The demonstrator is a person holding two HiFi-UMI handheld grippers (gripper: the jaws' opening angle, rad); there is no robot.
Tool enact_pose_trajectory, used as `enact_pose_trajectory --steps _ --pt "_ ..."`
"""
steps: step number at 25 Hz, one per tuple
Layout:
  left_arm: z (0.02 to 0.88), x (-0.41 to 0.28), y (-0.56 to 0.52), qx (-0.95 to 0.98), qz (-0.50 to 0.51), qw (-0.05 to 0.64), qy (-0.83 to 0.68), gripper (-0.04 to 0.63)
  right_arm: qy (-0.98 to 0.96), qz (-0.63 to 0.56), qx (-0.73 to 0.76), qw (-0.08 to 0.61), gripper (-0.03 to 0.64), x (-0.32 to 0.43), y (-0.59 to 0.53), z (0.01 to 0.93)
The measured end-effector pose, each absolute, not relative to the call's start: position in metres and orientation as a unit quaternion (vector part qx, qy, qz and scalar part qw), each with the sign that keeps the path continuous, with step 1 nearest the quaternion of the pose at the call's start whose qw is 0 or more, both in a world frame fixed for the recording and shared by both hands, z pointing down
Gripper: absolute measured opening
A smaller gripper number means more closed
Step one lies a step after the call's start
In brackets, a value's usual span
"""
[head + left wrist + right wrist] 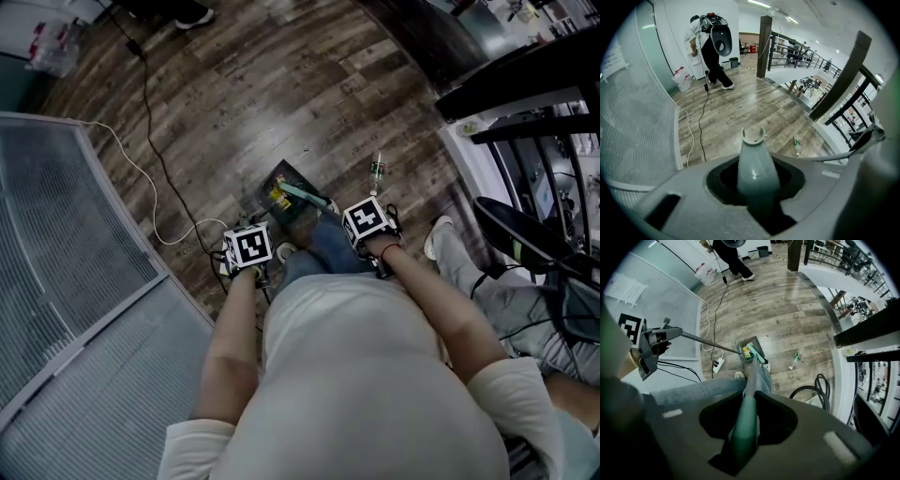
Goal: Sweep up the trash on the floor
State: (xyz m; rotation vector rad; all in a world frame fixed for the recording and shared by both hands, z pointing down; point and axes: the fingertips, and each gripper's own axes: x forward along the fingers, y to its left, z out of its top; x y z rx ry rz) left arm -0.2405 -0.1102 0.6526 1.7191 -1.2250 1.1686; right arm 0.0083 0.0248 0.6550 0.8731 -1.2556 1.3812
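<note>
Floor [281, 94]: wood; bottle [378, 171] lying unswept.
Left claw [757, 197]: clamped on pan handle [753, 159], steadying pan [279, 190].
Right claw [743, 441]: clamped on broom [752, 376], head at pan to push litter in.

The floor [281, 84] was brown wood-grain planking. Black-and-white square markers patterned the left gripper's cube [247, 247] and the right gripper's cube [367, 222]. The broom handle [744, 427] was teal, the dustpan handle [754, 164] grey, the dustpan [284, 181] dark, the jeans [330, 246] blue.
</note>
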Motion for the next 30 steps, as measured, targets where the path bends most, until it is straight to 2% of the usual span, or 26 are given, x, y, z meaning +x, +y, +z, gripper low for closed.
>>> enact_pose_trajectory --steps 17,30 --pt "0.655 -0.243 -0.107 0.667 0.452 0.352 -0.476 0.092 -0.521 0.629 0.385 0.430 0.097 0.016 0.026 0.635" --pt "0.652 -0.242 -0.104 0.667 0.457 0.343 -0.477 0.091 -0.500 0.660 0.419 0.372 0.097 0.053 0.002 0.634"
